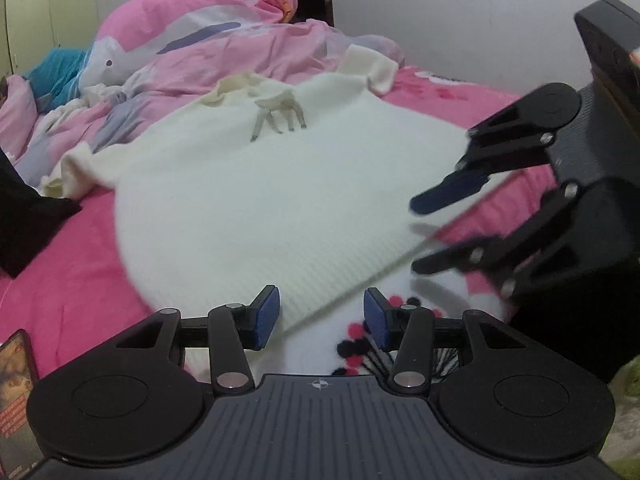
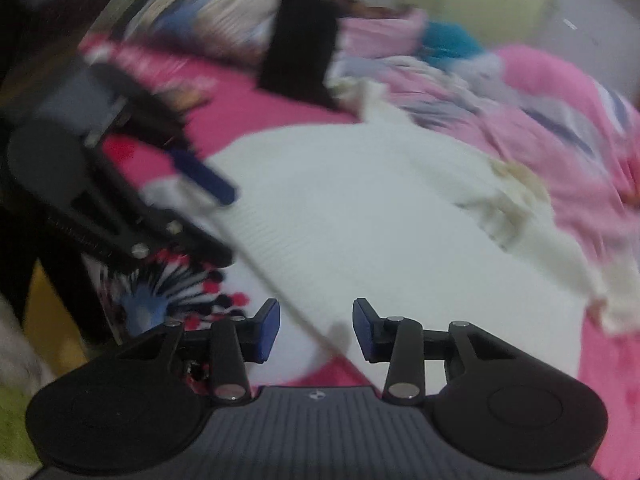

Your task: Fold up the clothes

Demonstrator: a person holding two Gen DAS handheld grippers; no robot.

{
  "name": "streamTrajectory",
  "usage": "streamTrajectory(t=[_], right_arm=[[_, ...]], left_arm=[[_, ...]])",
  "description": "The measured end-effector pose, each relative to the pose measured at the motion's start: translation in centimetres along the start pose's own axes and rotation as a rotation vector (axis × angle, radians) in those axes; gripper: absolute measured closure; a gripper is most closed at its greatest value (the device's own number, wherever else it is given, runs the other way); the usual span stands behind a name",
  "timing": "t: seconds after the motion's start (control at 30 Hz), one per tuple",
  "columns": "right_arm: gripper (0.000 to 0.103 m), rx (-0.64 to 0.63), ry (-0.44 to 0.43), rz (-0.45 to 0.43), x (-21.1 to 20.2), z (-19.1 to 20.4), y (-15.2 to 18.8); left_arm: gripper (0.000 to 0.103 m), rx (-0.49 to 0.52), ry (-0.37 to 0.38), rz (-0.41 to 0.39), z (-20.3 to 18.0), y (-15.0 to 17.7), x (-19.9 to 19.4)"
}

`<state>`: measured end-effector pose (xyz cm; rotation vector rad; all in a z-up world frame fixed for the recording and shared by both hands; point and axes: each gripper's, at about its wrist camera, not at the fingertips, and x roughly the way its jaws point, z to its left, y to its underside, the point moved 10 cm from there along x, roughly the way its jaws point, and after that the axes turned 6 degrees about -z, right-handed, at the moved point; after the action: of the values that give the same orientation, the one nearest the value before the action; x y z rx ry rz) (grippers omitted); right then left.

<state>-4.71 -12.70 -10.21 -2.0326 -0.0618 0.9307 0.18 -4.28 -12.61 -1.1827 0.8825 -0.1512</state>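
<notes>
A cream-white knitted sweater [image 1: 256, 200] lies spread flat on the bed [image 1: 68, 280], over a bright pink sheet, its collar towards the crumpled pink duvet [image 1: 208, 28] at the far side and its ribbed hem nearest the two tools. A small tie or tassel ornament sits just below the neckline. One sleeve is bunched at the sweater's far left as the left wrist camera shows it; the other is folded up near the collar.

The left tool [image 1: 322, 316] hangs just above the hem edge with its blue pads parted and nothing between them; the hem runs slantwise under the gap, but the pads do not press on it. The right tool [image 2: 316, 330] is likewise released, its jaws apart over the near corner of the sweater, gripping nothing. In the left wrist view it shows at the right side of the garment, fingers splayed over the edge. The right wrist picture is badly smeared, so fine detail there is beyond me.

I would judge the folding has hardly begun: the sweater looks laid out and smoothed, no fold yet made. The next move seems to call for both tools to settle on the hem or on a side edge, pinch the knit firmly, and carry it over towards the collar, keeping the edge straight so the soft fabric does not bunch.
</notes>
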Motion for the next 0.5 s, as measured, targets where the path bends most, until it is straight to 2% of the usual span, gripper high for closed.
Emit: streamTrajectory(t=[0.1, 0.17, 0.27, 0.5], right_arm=[[0.066, -0.12, 0.026, 0.006, 0.9, 0.9, 0.4], [0.09, -0.117, 0.029, -0.001, 0.7, 0.7, 0.2], [0.1, -0.074, 0.035, -0.013, 0.3, -0.2, -0.3], [0.101, 0.193, -0.033, -0.058, -0.4, -3.3, -1.8]], left_arm=[[0.056, 0.035, -0.003, -0.003, 0.1, 0.3, 0.3], [0.056, 0.056, -0.005, -0.013, 0.2, 0.3, 0.3], [0.056, 0.059, -0.001, -0.032, 0.2, 0.1, 0.0], [0.056, 0.051, -0.018, -0.054, 0.7, -0.3, -0.1]])
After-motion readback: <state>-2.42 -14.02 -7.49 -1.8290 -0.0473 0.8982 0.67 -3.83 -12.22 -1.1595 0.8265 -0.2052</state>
